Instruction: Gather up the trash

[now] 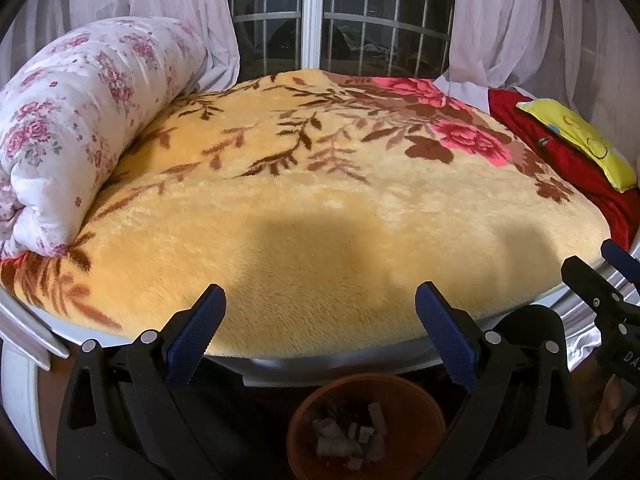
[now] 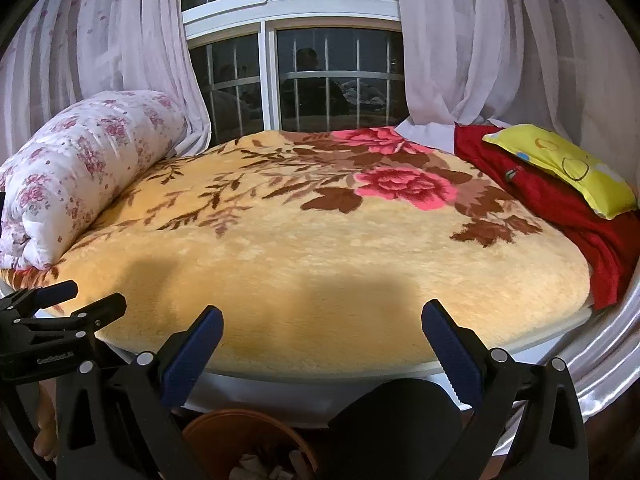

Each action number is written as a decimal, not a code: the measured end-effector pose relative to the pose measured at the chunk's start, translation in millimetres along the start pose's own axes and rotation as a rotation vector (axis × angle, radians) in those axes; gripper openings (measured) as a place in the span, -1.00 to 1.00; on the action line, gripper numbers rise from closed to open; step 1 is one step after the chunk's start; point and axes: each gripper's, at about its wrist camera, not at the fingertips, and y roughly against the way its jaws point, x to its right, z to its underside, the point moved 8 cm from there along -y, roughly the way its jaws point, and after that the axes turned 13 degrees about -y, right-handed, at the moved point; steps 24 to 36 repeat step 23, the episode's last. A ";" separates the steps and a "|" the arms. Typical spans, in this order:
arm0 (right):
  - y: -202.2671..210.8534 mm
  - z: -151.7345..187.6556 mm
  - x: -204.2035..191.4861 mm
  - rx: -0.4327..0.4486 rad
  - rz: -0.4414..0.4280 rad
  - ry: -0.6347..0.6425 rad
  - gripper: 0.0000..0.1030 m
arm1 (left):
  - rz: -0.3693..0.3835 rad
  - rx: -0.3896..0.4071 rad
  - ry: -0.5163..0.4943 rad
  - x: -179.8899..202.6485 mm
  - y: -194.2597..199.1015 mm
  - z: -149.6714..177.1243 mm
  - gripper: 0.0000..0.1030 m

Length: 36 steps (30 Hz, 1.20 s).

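A brown bin stands on the floor at the foot of the bed, with several crumpled pale paper scraps inside. It also shows in the right wrist view, low and left of centre. My left gripper is open and empty, held above the bin at the bed's near edge. My right gripper is open and empty, to the right of the bin. Each gripper shows at the edge of the other's view: the right one, the left one. No loose trash shows on the bed.
A bed with a yellow floral blanket fills both views. A rolled flowered quilt lies at its left. A red cloth and a yellow pillow lie at its right. Curtains and a barred window stand behind.
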 end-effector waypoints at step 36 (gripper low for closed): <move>-3.8 5.3 5.9 -0.026 0.007 -0.030 0.90 | -0.033 0.007 0.055 -10.7 -1.6 8.0 0.81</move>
